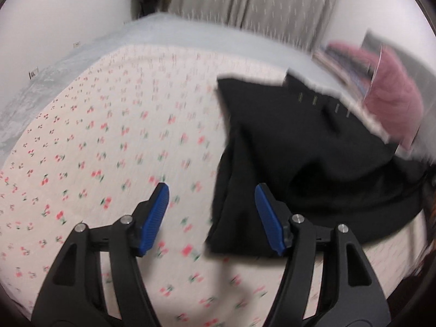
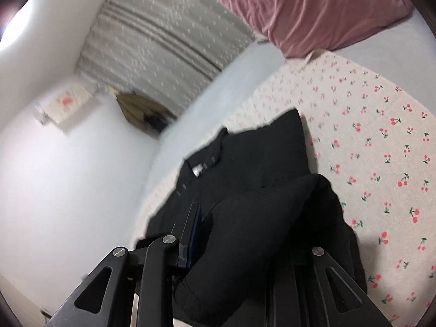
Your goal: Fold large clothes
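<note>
- The bed is my landmark: a broad mattress under a cream sheet printed with small red cherries, a pale grey cover showing along its far edge, flat enough to serve as my folding surface.
- Beyond the bed hangs a grey curtain with a fine raised fleck, in soft vertical pleats.
- The black garment lies on the bed's right part as my left camera sees it, matte, heavy-looking cloth, partly doubled over. A row of small pale marks, perhaps belt loops or stitching, runs along one edge; both views are too blurred to tell what they are.
- A dusty pink velvety pillow sits at the bed's head, just past the garment.
- My right gripper is buried in a bunched fold of that black cloth, which drapes over it and hides one finger. I judge it is pinching the fabric to carry a fold across, though I cannot tell for sure.
- My left gripper hovers above the bed beside the garment's near corner, ribbed blue pads spread wide and holding nothing, placed, I judge, to take that corner next.
</note>
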`<state>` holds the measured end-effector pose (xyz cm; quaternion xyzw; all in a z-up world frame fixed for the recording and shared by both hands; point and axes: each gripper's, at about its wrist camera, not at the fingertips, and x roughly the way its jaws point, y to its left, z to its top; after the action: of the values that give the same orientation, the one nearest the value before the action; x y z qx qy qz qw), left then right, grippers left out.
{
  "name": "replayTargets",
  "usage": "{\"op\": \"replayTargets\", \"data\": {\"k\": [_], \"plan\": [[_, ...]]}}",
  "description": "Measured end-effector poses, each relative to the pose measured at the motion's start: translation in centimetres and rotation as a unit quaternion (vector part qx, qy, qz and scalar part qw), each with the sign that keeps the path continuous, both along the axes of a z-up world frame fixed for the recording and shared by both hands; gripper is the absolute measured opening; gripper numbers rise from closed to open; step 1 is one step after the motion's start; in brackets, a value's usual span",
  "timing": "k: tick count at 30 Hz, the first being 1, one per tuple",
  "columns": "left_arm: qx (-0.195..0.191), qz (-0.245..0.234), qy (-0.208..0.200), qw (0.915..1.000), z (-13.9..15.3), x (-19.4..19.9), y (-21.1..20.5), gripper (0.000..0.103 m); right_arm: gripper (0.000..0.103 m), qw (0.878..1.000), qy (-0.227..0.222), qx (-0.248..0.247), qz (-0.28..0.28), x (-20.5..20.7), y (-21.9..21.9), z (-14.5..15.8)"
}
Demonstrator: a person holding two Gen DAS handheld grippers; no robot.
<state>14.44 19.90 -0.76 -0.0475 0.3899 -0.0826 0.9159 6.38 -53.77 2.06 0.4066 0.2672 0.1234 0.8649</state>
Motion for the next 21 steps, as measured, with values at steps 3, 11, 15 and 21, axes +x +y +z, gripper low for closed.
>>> {"op": "replayTargets", "data": {"k": [3,11,15,21], "plan": [[0.043,-0.018,0.011,0.9988,-0.9,0.2,-1.7,0.066,0.025,1.0,-0.011,-0.01,-0.009,-0.6,0.1,0.7],[0.018,-0.064,0.004,0.9978,-0.1,3.4,-5.7,0.066,0.026,1.0,-0.015,-0.004,-0.01,-0.3,0.4,1.3],[0.018,-0.078,-0.001,0.9968,1.1,7.0,-8.5,0.066,0.028,1.0,-0.006,-0.001,-0.007,0.7,0.3,1.4],[0.015,-0.04,0.0,0.9991,2.3,12.1,-9.6,0.066,0.072,0.999,-0.014,0.022,-0.033,1.4,-1.3,1.3]]}}
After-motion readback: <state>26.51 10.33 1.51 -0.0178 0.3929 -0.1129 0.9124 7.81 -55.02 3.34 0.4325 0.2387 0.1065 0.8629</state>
